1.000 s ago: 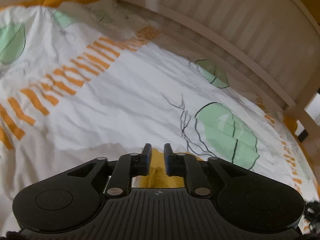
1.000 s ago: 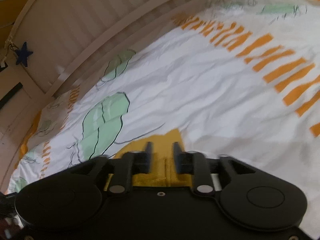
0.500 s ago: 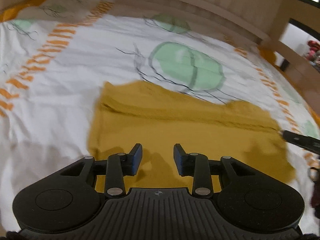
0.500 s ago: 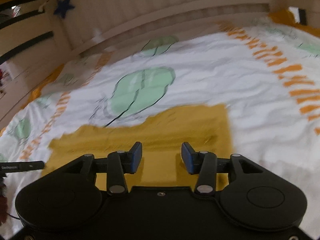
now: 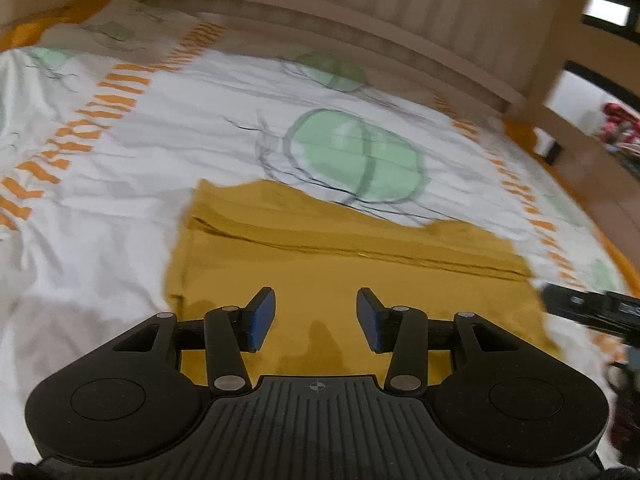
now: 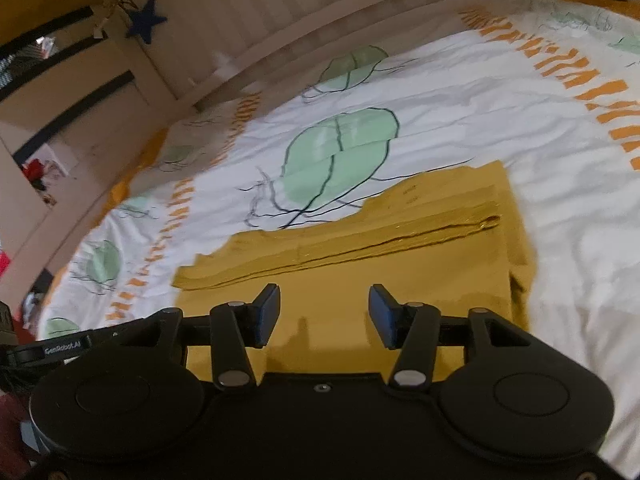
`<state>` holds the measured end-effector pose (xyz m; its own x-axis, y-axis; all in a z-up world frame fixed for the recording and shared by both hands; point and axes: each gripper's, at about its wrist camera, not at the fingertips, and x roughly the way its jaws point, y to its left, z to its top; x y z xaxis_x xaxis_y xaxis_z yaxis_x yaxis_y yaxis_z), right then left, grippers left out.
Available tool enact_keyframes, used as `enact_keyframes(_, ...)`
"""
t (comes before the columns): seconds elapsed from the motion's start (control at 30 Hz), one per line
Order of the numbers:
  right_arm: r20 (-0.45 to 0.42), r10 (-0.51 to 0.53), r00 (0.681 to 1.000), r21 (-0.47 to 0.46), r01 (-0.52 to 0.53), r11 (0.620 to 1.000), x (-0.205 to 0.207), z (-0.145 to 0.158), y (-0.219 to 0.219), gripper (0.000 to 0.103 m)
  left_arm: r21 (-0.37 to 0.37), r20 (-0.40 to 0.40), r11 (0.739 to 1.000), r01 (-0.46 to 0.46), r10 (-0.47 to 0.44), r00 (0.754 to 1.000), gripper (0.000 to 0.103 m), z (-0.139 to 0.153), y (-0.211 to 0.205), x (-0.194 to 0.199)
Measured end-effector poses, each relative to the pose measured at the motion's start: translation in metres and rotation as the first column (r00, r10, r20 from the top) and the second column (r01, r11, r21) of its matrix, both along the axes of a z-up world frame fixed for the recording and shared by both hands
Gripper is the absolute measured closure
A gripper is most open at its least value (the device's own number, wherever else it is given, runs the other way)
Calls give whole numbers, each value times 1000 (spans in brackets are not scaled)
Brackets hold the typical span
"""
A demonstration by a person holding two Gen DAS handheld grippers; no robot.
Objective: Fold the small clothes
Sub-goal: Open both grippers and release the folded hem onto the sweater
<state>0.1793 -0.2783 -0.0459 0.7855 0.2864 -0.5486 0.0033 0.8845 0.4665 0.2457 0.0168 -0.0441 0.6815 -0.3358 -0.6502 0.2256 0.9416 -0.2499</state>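
Observation:
A mustard-yellow garment (image 5: 320, 256) lies folded flat on the bedspread, its doubled-over edge running across the far side (image 6: 360, 240). My left gripper (image 5: 316, 316) hovers above the garment's near left part, jaws opening, nothing between the blue pads. My right gripper (image 6: 324, 314) hovers over the near right part, jaws also opening and empty. The right gripper's black body (image 5: 592, 312) shows at the right edge of the left wrist view, and the left gripper's body (image 6: 80, 346) pokes in at the left of the right wrist view.
The white bedspread (image 5: 120, 208) has green leaf prints and orange stripe bands. A slatted wooden bed rail (image 5: 400, 12) runs along the far side. A blue star (image 6: 146, 20) hangs on the rail's corner post. Red items (image 5: 620, 128) lie beyond the bed.
Both grippers let go of the yellow garment and drew back toward the near side. Their jaws widened from nearly shut. The garment now lies spread flat in a fold.

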Motion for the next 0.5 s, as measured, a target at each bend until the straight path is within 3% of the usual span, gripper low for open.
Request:
enact_keyframes(0.2, 19, -4, 1000, -235, 8, 972, 22, -12, 23, 45, 79, 29, 996, -37, 35, 999, 60, -30, -5, 33)
enact_keyframes(0.4, 17, 31, 999, -314, -24, 949, 45, -20, 44, 45, 115, -11, 991, -74, 76, 997, 60, -51, 5, 56)
enact_keyframes(0.5, 10, 52, 999, -345, -45, 938, 54, -25, 55, 45, 133, 28, 989, -59, 56, 998, 57, -56, 5, 57)
